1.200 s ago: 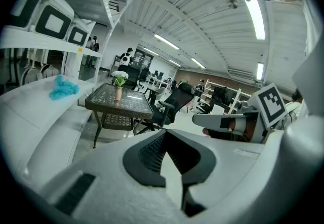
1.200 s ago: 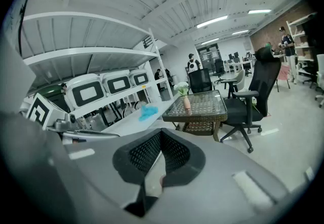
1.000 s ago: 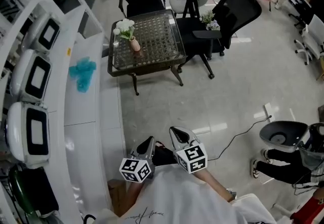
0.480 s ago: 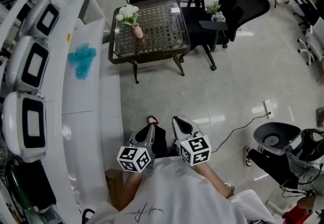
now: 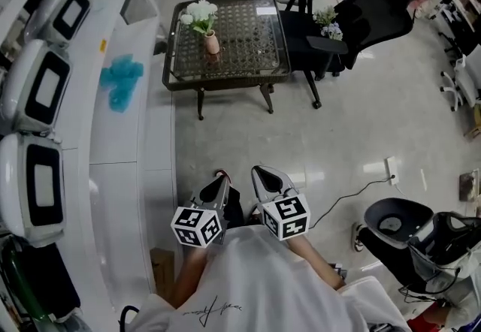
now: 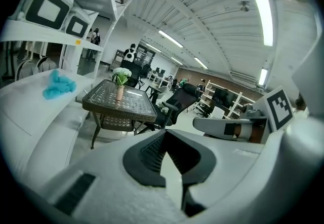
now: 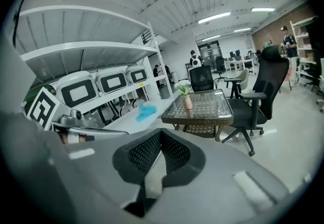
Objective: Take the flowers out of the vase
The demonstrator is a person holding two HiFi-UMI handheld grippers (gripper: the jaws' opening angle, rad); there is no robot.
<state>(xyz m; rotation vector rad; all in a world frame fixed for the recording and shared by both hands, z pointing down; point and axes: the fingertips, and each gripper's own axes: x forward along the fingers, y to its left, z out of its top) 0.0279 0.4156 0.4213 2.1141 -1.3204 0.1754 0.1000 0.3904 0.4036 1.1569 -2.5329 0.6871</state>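
A small pink vase (image 5: 213,43) with white flowers (image 5: 199,13) stands on a dark glass-topped wicker table (image 5: 240,60), far ahead of both grippers. My left gripper (image 5: 219,185) and right gripper (image 5: 263,176) are held side by side close to my body, both shut and empty, pointing toward the table. In the left gripper view the vase (image 6: 119,92) and flowers (image 6: 121,73) show small and distant beyond the shut jaws of the left gripper (image 6: 164,133). The right gripper view shows the vase (image 7: 188,102) and flowers (image 7: 184,87) beyond the right gripper (image 7: 160,133).
A long white counter (image 5: 120,165) with a blue cloth (image 5: 120,80) runs along the left, white machines (image 5: 34,90) beside it. Black office chairs (image 5: 361,15) stand right of the table, one with a second small bunch of flowers (image 5: 328,22). A cable (image 5: 353,195) lies on the floor.
The table with the vase has shifted down and right in the head view as I walk toward it. Both grippers stay shut and side by side.
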